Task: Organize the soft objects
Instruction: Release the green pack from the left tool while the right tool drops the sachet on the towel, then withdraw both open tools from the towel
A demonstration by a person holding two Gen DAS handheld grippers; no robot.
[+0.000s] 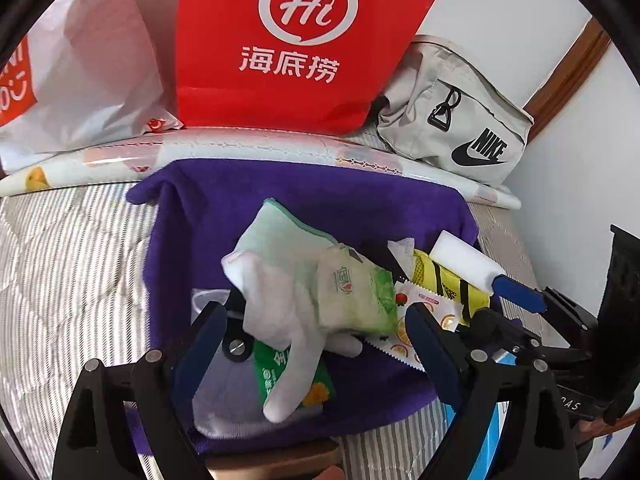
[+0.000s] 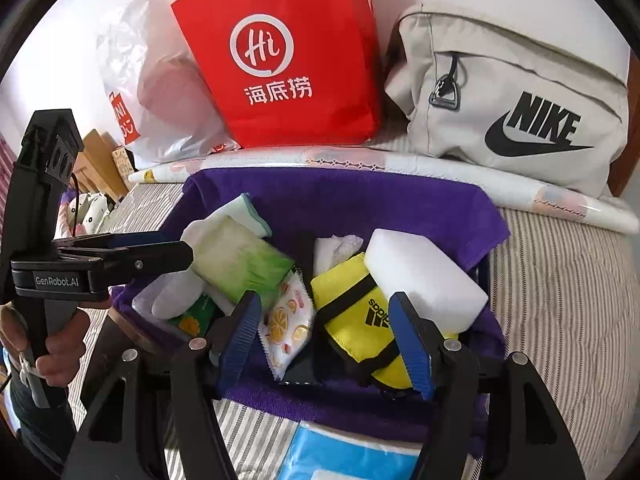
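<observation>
A purple cloth-lined basket (image 2: 340,200) holds soft items: a white sponge block (image 2: 424,276), a yellow Adidas pouch (image 2: 356,308), a fruit-print packet (image 2: 288,324), a green-and-white tissue pack (image 1: 356,292), a white glove (image 1: 280,312) and a mint cloth (image 1: 280,236). My right gripper (image 2: 326,336) hangs open over the basket's near side. The yellow pouch lies between its blue pads (image 2: 240,332) and is not squeezed. My left gripper (image 1: 316,332) stands open around the white glove, which rests loosely on the pile.
Behind the basket stand a red paper bag (image 1: 304,40), a white plastic bag (image 1: 92,80) and a grey Nike bag (image 2: 520,100). A patterned roll (image 1: 240,148) lies across the striped bedcover (image 1: 72,260). A blue pack (image 2: 340,452) lies near the front.
</observation>
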